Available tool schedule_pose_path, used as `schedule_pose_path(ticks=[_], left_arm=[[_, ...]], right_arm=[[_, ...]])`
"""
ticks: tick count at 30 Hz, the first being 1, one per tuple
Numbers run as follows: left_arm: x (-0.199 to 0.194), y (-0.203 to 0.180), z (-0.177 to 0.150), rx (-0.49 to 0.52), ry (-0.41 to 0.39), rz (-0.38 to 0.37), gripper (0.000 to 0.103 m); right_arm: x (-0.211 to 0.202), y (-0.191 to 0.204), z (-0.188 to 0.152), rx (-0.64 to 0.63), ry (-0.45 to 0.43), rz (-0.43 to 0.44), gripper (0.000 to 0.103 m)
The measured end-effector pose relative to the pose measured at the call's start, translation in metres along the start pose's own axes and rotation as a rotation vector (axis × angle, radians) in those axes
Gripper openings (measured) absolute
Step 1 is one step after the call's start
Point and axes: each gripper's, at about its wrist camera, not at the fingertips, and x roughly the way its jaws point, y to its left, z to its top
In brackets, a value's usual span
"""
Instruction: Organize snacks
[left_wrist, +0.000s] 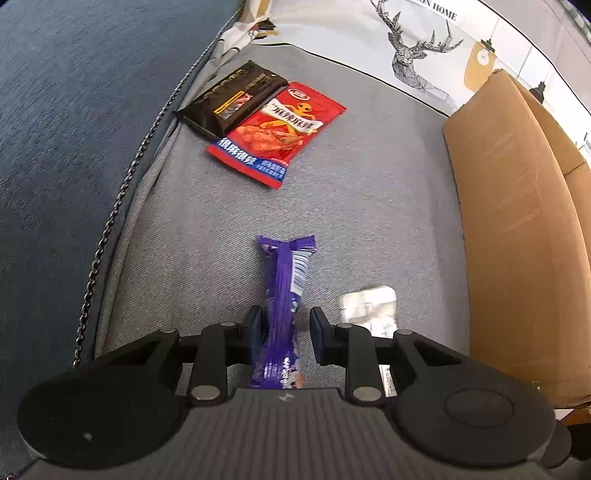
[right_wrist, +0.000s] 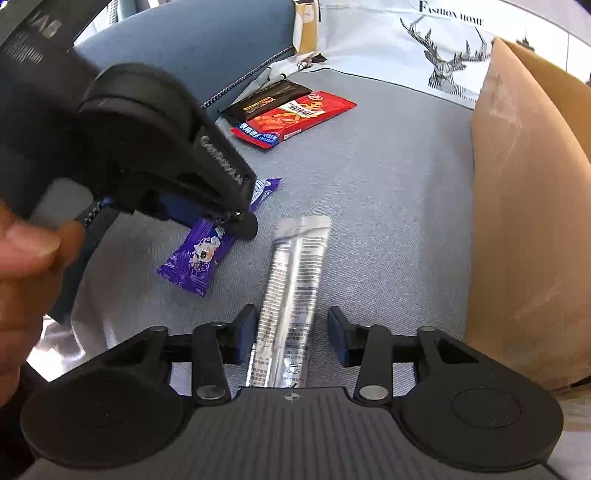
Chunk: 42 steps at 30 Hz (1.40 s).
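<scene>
Purple foil snack bar (left_wrist: 283, 295) runs lengthwise between the parted left gripper (left_wrist: 286, 328), ungrasped; silver sachet stick (right_wrist: 291, 295) likewise inside the open right gripper (right_wrist: 291, 328).

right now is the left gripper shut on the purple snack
Not shut. The left gripper straddles the purple snack, with a gap showing at its right finger.

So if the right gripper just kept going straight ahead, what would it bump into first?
The right gripper already straddles the silver sachet; past its far end, probably just grey cushion, though depth is hard to judge.
</scene>
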Motion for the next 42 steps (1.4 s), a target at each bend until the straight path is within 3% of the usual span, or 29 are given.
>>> schedule_pose_path(ticks=[3, 6, 10, 21, 27, 31, 34, 37, 42], left_arm=[[0.002, -0.006, 0.0, 0.026, -0.003, 0.015, 0.028], [0.002, -0.009, -0.001, 0.041, -0.012, 0.026, 0.015], [-0.004, -0.013, -0.002, 0.057, -0.052, 0.015, 0.014], [-0.037, -0.022, -0.001, -0.015, -0.237, -0.098, 0.014], [-0.058, -0.044, 0.001, -0.027, -0.366, -0.184, 0.014], [-0.065, -0.064, 0.002, -0.012, -0.432, -0.244, 0.014], [-0.07, -0.082, 0.003, 0.0, -0.471, -0.292, 0.014], [-0.073, -0.097, 0.004, 0.009, -0.499, -0.344, 0.014], [-0.075, -0.124, 0.008, 0.029, -0.535, -0.431, 0.014]], right_arm=[[-0.001, -0.004, -0.001, 0.001, -0.006, 0.0, 0.028], [-0.003, -0.009, 0.0, 0.022, -0.014, 0.004, 0.022], [-0.011, -0.013, 0.002, 0.046, -0.045, -0.003, 0.018], [-0.087, -0.026, 0.02, 0.034, -0.282, 0.013, 0.018], [-0.153, -0.077, 0.047, 0.073, -0.455, 0.003, 0.018], [-0.177, -0.122, 0.043, 0.086, -0.544, -0.046, 0.018], [-0.17, -0.157, 0.025, 0.149, -0.555, -0.1, 0.018], [-0.164, -0.183, 0.01, 0.224, -0.511, -0.125, 0.018], [-0.17, -0.206, -0.004, 0.204, -0.526, -0.204, 0.018]])
